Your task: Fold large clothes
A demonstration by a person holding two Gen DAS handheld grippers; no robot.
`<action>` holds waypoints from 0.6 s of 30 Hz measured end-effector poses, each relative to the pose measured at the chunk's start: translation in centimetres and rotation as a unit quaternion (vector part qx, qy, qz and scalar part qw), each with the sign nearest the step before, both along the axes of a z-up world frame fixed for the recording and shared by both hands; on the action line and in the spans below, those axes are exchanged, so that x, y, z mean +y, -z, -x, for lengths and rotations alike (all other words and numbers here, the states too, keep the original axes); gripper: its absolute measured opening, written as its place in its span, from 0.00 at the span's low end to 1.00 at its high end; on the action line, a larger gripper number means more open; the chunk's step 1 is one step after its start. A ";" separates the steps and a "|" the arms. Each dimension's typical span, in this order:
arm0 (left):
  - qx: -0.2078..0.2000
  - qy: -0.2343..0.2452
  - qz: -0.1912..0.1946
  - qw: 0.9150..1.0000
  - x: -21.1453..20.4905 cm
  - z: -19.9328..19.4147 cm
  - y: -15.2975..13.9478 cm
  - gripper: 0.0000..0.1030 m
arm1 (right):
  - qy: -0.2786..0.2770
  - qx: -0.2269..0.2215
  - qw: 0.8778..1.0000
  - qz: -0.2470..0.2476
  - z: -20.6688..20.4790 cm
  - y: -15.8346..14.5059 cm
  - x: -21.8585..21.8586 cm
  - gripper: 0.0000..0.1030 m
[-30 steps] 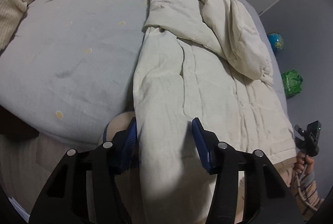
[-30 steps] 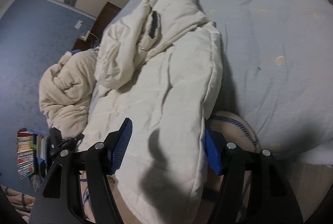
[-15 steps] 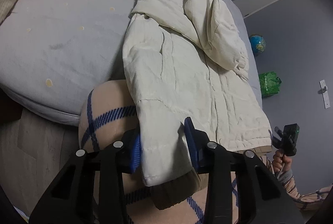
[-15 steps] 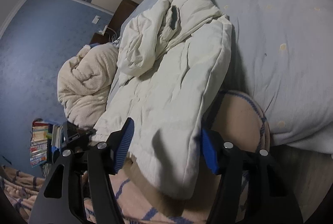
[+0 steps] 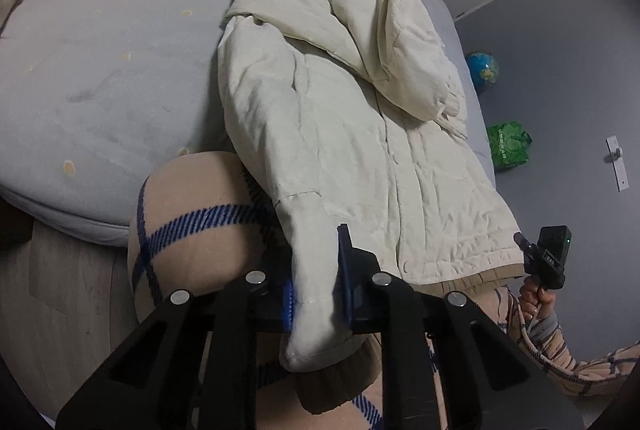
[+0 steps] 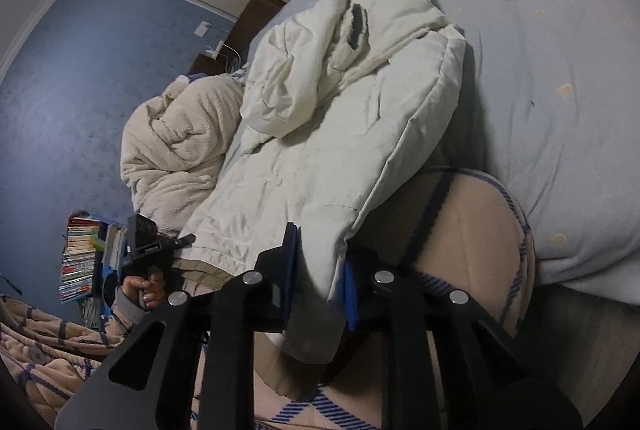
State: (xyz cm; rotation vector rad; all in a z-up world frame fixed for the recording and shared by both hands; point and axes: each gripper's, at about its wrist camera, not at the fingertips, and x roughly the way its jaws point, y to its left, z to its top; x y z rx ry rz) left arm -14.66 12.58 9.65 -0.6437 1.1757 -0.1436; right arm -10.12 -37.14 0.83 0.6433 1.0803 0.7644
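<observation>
Currently left claw (image 5: 318,286) and right claw (image 6: 320,284) each clamp a lower corner of the cream puffer jacket (image 5: 360,134), draped off the bed (image 5: 100,70) edge.

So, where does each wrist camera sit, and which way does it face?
Left wrist: on the left gripper, facing across the bed along the jacket; a knee shows.
Right wrist: on the right gripper, facing along the jacket too; a knee and the left hand show.
Shared: jacket, bed, each gripper shut on the jacket.

Coat (image 5: 360,134) far sleeve hidden under folded layers
</observation>
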 end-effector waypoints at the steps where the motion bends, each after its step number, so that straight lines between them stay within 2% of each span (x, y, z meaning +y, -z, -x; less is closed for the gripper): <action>1: 0.005 0.002 0.004 1.000 0.0 0.1 0.2 0.23 | -0.001 0.000 1.000 0.001 -0.1 0.0 0.0 0.15; 5: 0.005 0.006 -0.001 1.000 -0.2 0.5 0.2 0.24 | 0.000 0.000 1.000 0.005 -0.1 0.0 0.0 0.14; 7: -0.003 0.008 -0.005 1.000 -0.2 0.5 0.1 0.15 | 0.004 -0.007 1.000 -0.002 -0.1 -0.1 0.1 0.12; 9: -0.020 0.005 0.000 1.000 0.0 0.5 -0.2 0.09 | 0.009 -0.015 1.000 -0.014 -0.2 -0.5 0.2 0.10; 18: -0.091 -0.008 0.013 0.996 0.8 -1.6 -3.3 0.07 | 0.015 -0.044 0.995 -0.089 -3.4 -2.9 1.4 0.07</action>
